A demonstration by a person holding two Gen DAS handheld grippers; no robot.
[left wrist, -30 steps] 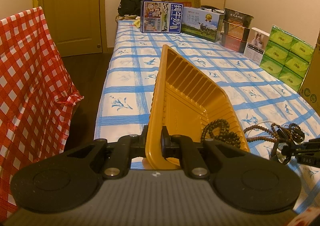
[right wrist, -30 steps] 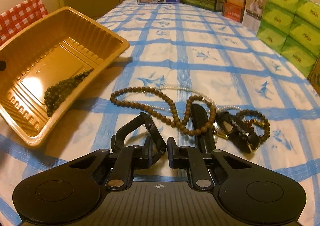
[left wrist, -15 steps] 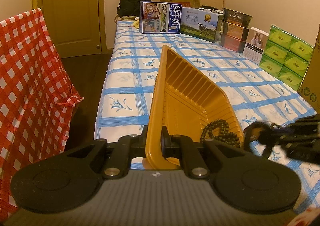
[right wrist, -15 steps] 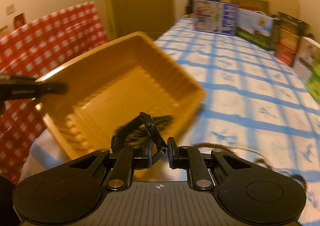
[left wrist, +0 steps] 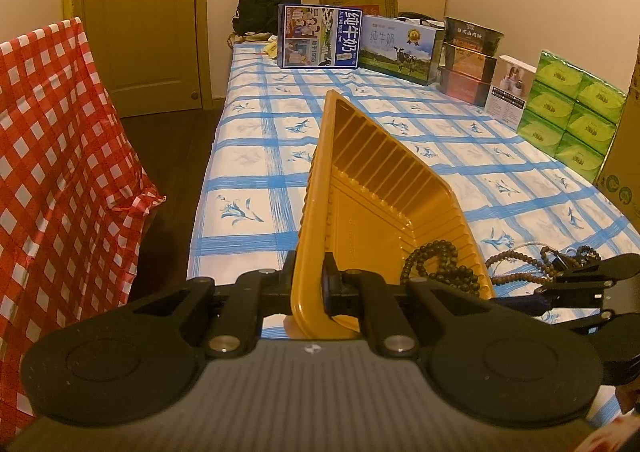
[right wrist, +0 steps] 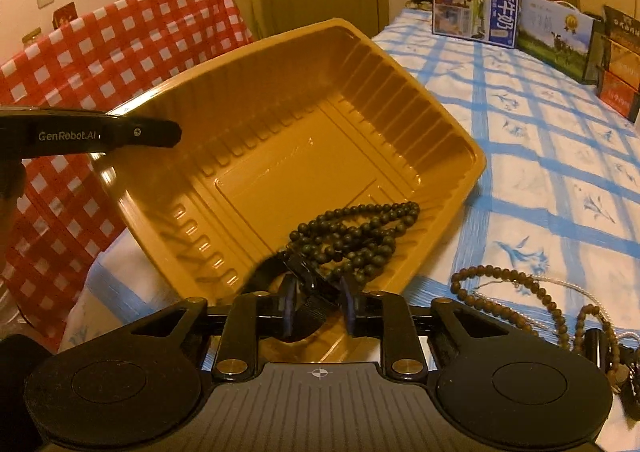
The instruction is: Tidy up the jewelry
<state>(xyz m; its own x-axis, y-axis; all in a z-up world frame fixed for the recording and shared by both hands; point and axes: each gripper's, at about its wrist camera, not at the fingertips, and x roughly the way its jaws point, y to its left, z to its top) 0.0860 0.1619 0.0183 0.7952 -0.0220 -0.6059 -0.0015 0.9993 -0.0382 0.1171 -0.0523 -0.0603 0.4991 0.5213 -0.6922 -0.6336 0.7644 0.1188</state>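
One side of the tray (left wrist: 380,171) is clamped in the left gripper (left wrist: 308,284), tilted up at the bed's (right wrist: 540,155) near left corner. Dark beads (right wrist: 356,236) lie at its low edge. A second ago the right gripper (right wrist: 318,308) was over the heap with a black strap (right wrist: 272,272) pinched; now it is at the tray, jaws parted, letting the strap go. Brown beads (right wrist: 500,276) remain near the front edge.
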